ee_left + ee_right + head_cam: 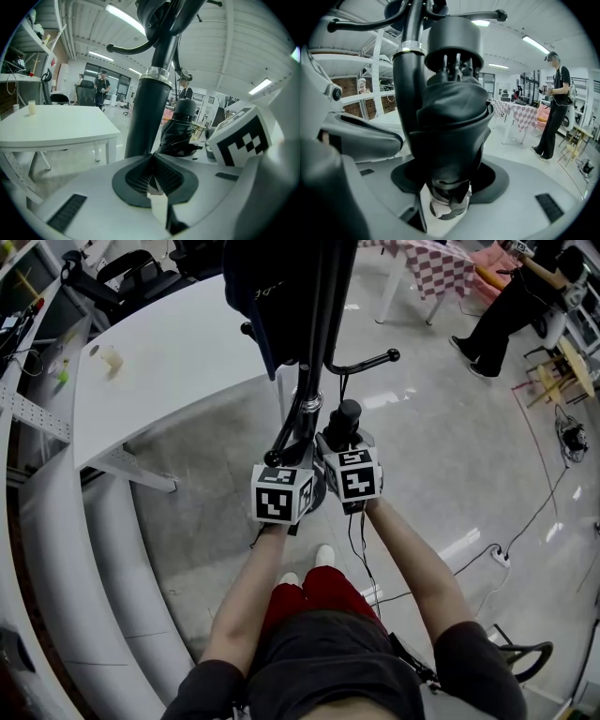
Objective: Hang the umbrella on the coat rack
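Observation:
The black coat rack pole (302, 413) rises straight ahead, with a ball-tipped hook (373, 362) reaching right. A folded black umbrella (345, 418) stands upright just right of the pole, and a thin cord runs from it up toward that hook. My right gripper (339, 442) is open, its jaws spread around the umbrella (452, 117), which fills the space between them. My left gripper (298, 457) sits against the pole's near side, jaws together. In the left gripper view (152, 180) nothing shows between them; the pole (150, 108) and umbrella (180, 126) stand just beyond.
A dark garment (272, 287) hangs on the rack above. A white table (178, 362) with a small cup (112, 359) stands at the left. A person in black (502, 306) and a checkered table (441, 263) are far right. Cables (525, 521) cross the floor.

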Tool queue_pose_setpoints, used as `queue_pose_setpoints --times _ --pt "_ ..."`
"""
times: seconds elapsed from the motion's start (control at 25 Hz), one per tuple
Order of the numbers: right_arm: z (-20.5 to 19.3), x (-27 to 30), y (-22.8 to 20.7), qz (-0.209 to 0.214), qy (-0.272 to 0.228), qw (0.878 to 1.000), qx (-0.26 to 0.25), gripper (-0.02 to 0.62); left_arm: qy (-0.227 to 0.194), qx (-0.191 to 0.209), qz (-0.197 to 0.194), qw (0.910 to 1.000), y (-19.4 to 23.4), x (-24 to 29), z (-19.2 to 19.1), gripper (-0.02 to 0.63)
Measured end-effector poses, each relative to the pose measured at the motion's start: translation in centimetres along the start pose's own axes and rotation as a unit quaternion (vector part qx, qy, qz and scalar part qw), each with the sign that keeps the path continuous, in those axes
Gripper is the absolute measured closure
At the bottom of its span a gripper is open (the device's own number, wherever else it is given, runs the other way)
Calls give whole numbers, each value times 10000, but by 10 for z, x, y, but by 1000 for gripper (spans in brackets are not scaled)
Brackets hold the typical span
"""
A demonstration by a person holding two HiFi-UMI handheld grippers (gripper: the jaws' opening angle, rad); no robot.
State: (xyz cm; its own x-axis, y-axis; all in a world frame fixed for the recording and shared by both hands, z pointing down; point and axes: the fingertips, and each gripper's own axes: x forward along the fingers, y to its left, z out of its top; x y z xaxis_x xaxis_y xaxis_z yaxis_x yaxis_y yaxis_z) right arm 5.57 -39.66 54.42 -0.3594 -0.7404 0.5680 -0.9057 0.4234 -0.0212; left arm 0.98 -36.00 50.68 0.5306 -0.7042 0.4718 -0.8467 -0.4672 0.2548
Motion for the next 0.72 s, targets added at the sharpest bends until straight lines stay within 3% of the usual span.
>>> queue_pose_setpoints --times 0.72 --pt "-22 -32 -8 -220 -72 9989 404 370 50 11 -49 10000 -12 -2 -7 594"
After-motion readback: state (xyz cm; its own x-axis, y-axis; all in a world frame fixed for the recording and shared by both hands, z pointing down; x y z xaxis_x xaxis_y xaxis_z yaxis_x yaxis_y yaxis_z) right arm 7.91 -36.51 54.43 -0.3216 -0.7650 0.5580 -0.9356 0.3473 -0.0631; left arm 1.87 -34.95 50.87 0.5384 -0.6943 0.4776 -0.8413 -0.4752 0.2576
